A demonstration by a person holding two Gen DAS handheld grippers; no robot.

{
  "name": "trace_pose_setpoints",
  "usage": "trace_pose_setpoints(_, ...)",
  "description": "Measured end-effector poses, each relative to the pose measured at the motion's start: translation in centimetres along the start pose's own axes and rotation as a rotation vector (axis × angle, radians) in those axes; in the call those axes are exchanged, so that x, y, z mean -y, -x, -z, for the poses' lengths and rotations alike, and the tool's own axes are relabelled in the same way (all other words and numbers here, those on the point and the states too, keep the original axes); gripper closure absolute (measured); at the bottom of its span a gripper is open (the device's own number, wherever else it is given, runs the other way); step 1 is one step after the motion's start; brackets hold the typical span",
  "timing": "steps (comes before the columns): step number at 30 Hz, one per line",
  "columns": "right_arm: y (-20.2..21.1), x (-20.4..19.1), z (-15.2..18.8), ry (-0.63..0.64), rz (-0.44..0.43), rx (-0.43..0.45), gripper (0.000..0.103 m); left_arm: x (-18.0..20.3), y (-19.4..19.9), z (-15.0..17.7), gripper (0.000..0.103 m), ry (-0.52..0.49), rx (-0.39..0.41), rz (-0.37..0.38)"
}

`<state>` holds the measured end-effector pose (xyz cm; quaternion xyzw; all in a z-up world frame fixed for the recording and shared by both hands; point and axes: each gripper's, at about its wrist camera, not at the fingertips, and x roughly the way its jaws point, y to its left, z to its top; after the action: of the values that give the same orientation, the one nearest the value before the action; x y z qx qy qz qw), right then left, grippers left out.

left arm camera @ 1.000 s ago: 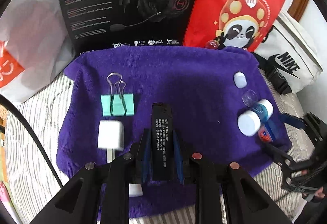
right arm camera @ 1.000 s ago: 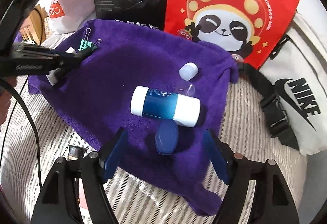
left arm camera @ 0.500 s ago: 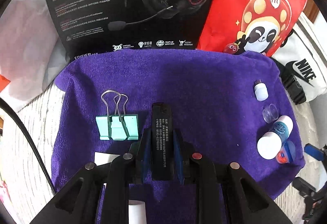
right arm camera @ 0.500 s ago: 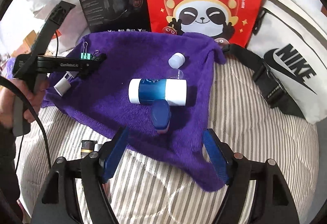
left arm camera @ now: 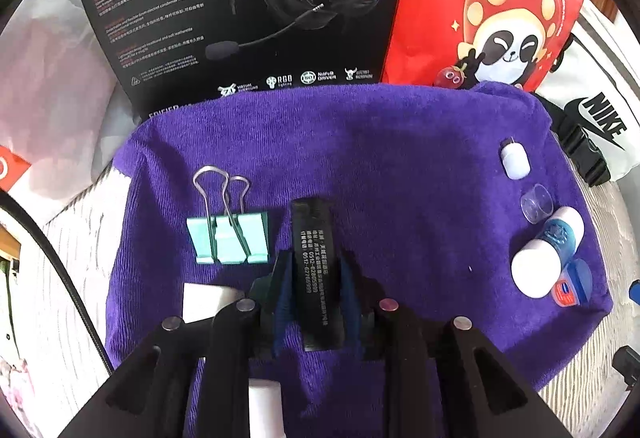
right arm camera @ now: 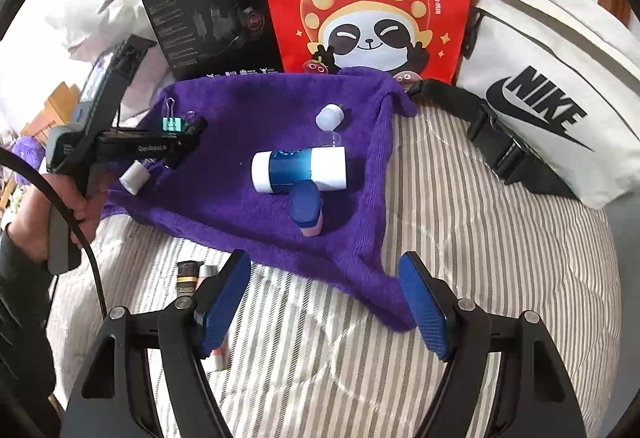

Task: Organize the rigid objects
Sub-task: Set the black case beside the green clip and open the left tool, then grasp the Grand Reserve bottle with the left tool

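binder clip (left arm camera: pixel 227 238) left of bar (left arm camera: pixel 314 270) | both on towel (left arm camera: pixel 400 166)

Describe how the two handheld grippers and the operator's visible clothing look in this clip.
Both are black, angular two-finger frames with round silver pivot bolts and blue textured pads. The left gripper, seen from the right wrist view, has a grey pistol-style handle, white lettering along its side and a black cable trailing away. The person wears a dark sleeve.
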<state>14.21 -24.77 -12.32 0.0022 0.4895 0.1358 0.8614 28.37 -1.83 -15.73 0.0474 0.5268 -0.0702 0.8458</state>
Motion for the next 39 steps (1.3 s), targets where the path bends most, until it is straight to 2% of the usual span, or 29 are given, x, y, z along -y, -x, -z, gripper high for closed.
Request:
trace_pose_setpoints(8,2.4,-0.1,1.9,-0.028,-0.007,0.011,0.027,0.7,1.2,1.6,0.076,0.018,-0.045,0.001)
trace_pose_setpoints(15,4.9,0.6,4.2,-0.047,0.016,0.027,0.027,1.9,6.0,4.1,0.075,0.003,0.015,0.010)
trace_pose_setpoints(17,5.6,0.9,4.7,-0.057,0.022,0.032,0.027,2.6,7.4,5.3,0.071,-0.016,0.034,0.025)
trace_pose_setpoints(21,6.7,1.7,5.7,-0.078,0.027,0.045,0.027,5.0,9.1,8.4,0.071,-0.072,0.029,0.039)
trace_pose_setpoints(27,7.6,2.9,7.1,-0.115,0.033,0.050,0.027,7.9,8.5,11.8,0.071,-0.105,-0.022,0.088)
trace_pose_setpoints(32,8.6,3.6,7.8,-0.123,0.040,0.061,0.027,9.0,7.1,12.9,0.070,-0.111,-0.076,0.089)
trace_pose_setpoints(39,9.1,4.3,8.2,-0.135,0.030,0.069,0.027,10.0,6.8,12.8,0.070,-0.094,-0.091,0.084)
